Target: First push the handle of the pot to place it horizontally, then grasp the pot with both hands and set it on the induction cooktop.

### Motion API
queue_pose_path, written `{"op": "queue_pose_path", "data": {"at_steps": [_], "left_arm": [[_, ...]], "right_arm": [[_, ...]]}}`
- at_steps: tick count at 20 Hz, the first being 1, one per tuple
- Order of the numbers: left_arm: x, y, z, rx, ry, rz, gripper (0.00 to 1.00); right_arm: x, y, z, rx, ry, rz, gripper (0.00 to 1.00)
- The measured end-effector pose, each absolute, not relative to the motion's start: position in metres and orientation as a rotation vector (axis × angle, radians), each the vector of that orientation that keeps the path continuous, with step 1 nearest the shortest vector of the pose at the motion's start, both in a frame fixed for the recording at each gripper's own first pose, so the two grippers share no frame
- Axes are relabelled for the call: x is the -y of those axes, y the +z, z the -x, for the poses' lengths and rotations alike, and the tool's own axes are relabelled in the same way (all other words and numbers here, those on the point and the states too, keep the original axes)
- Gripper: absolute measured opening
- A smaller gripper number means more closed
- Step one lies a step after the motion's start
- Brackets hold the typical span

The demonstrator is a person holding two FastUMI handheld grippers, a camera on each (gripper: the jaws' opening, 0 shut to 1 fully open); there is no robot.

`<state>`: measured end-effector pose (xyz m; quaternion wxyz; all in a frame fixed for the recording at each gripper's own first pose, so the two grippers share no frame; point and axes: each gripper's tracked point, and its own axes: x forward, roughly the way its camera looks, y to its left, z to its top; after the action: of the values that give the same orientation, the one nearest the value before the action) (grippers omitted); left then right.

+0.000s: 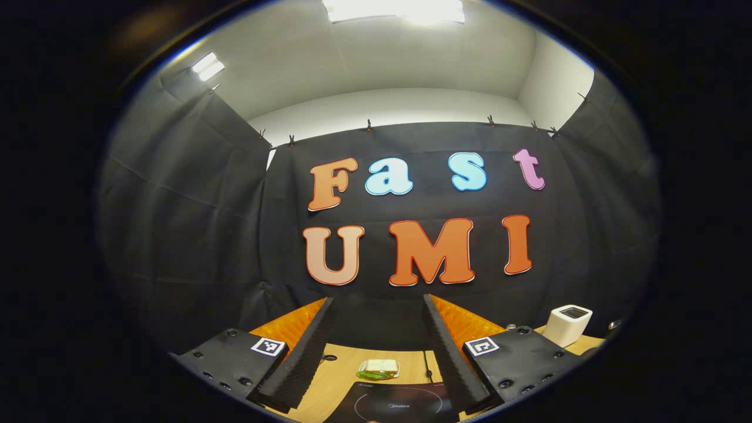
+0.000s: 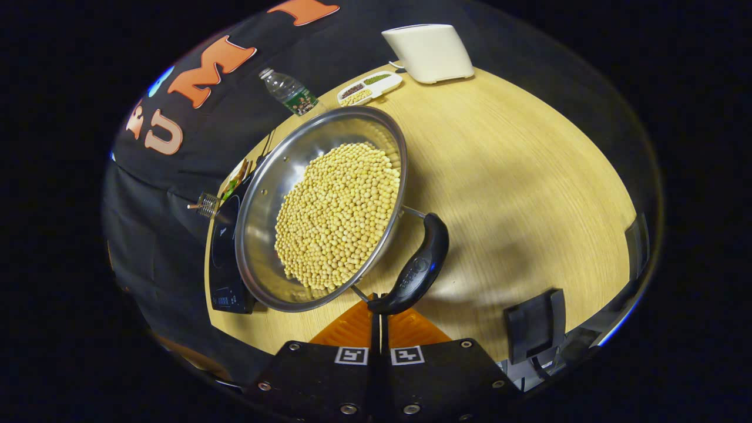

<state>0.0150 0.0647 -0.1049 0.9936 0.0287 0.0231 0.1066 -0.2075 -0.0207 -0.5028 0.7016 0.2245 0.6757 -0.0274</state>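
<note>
Black cloth walls (image 1: pixel 194 235) hang ahead of the jaws, 2 ceiling lights (image 1: pixel 393 9) glowing above, wooden table (image 2: pixel 529 176) beneath.

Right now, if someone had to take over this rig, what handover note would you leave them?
Left hand-held gripper: open, held up above the induction cooktop, gripping nothing.
Right hand-held gripper: fingers closed together, tips at the lower end of the pot's black handle; it looks like a push rather than a grasp.
The pot, full of yellow beans, sits on the wooden table beside the cooktop; in the right gripper view its far rim overlaps the cooktop's edge.
Done: handle push appears to be under way.
Left: finish setting the handle horizontal, grasp the pot with both grippers, place it on the cooktop.
</note>
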Motion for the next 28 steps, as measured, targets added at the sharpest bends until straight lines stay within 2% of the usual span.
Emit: {"op": "queue_pose_path", "data": {"at_steps": [16, 28], "left_arm": [[-0.105, -0.102, 0.004, -0.035, 0.288, -0.096, 0.94], [-0.111, -0.102, 0.011, -0.047, 0.299, -0.092, 0.94]], "right_arm": [[0.080, -0.519, 0.152, -1.445, -0.223, -0.387, 0.00], [0.107, -0.533, 0.111, -1.428, -0.219, -0.283, 0.00]]}}
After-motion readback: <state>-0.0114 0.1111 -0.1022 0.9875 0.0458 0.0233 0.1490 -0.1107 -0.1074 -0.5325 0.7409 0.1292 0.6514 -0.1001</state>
